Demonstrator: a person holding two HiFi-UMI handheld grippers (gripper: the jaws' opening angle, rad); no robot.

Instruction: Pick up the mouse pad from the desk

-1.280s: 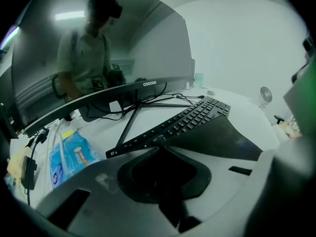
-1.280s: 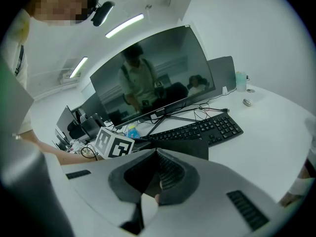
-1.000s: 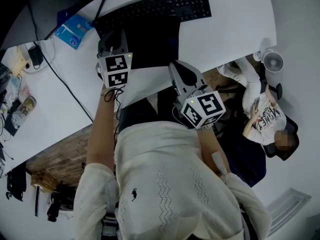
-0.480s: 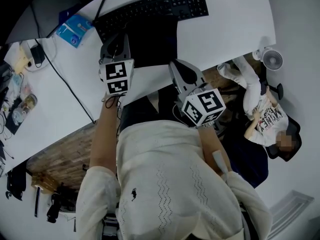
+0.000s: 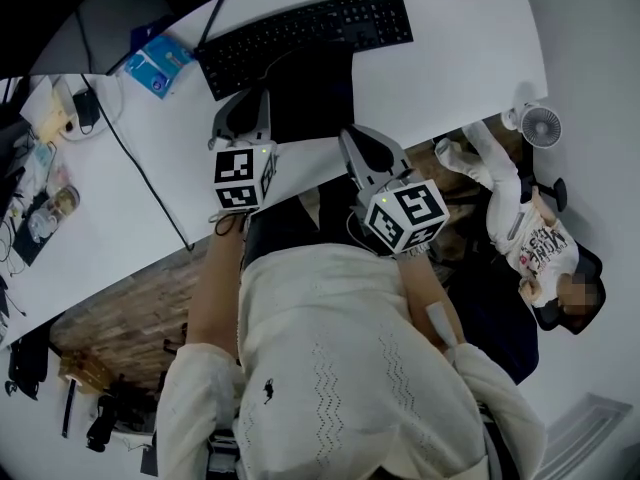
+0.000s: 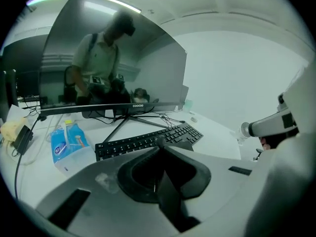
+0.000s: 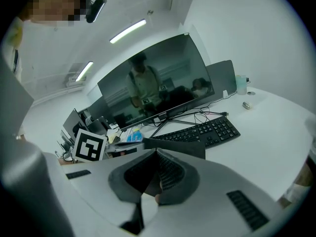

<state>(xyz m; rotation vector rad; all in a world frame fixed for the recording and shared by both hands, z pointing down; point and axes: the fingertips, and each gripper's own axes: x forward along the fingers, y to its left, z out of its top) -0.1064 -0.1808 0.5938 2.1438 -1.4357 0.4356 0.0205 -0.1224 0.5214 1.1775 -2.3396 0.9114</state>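
Over white desk (image 5: 450,58), the mouse pad (image 5: 315,93) stretches dark just before the keyboard (image 5: 305,28), its near side pinched flat in my left gripper (image 5: 250,110) and right gripper (image 5: 360,144) — best I raise both evenly, so it doesn't sag or slip.

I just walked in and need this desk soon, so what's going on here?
A person holds a gripper in each hand. The left gripper and the right gripper both have their jaws shut on the near edge of the black mouse pad, which sits in front of the keyboard on the white desk. That near edge looks lifted.
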